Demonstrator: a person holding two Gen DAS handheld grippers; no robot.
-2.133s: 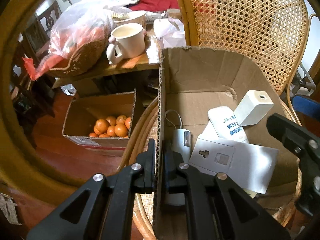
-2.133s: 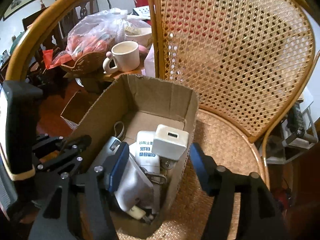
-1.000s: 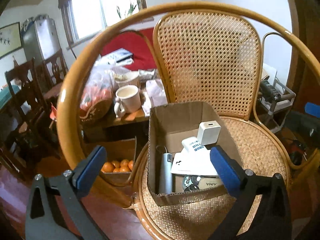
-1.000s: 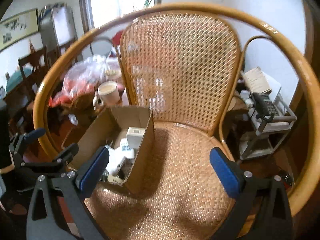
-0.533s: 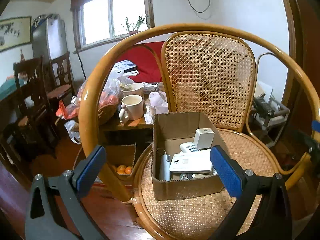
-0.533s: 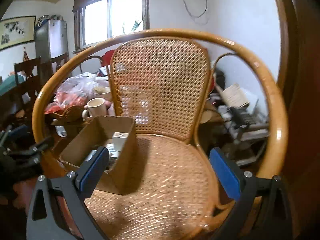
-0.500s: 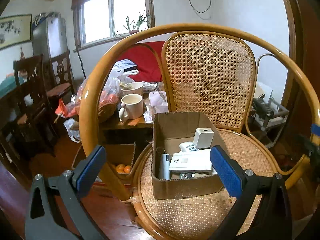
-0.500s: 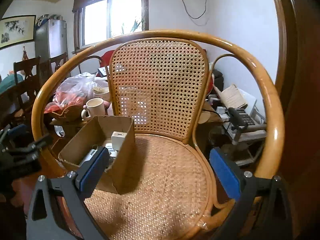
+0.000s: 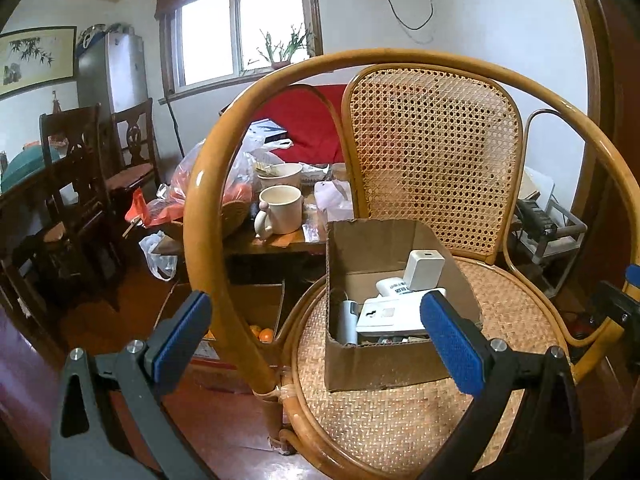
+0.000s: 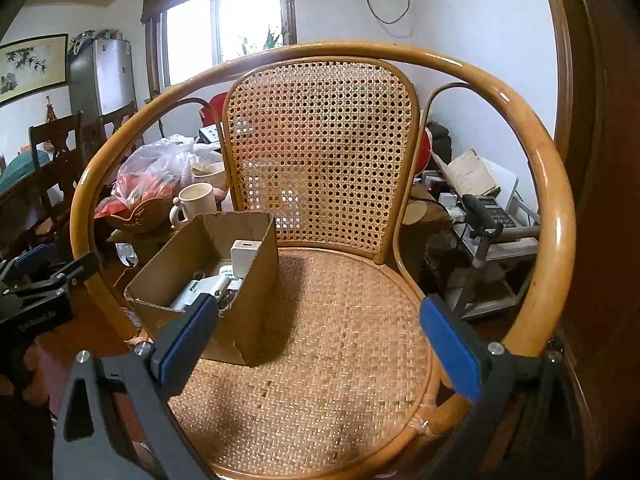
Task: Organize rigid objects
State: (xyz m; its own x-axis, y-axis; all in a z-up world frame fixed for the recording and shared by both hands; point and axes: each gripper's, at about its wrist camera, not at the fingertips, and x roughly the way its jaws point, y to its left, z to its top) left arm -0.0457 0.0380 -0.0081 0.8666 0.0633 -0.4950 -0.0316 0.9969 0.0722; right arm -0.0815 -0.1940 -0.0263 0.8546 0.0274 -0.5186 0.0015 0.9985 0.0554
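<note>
A brown cardboard box [image 9: 384, 364] sits on the left part of a rattan chair seat [image 9: 404, 420]. It also shows in the right wrist view [image 10: 256, 320]. Inside lie a white charger cube [image 9: 424, 269], a white socket plate [image 9: 390, 314], a white labelled pack [image 9: 394, 286] and a grey cylinder [image 9: 347, 320]. My left gripper [image 9: 316, 340] is open and empty, held back in front of the chair. My right gripper [image 10: 316, 340] is open and empty, over the bare seat [image 10: 340, 340] to the right of the box.
The curved rattan arm rail [image 9: 208, 248] rises between my left gripper and the box. A low table [image 9: 280, 240] behind holds a cream mug [image 9: 282, 210] and a bagged basket [image 9: 224, 196]. A box of oranges [image 9: 260, 334] stands on the floor. A metal cart [image 10: 496, 236] stands at the right.
My left gripper has let go of the box wall, opened and pulled far back. My right gripper has also drawn back and swung right. The box has stayed on the seat.
</note>
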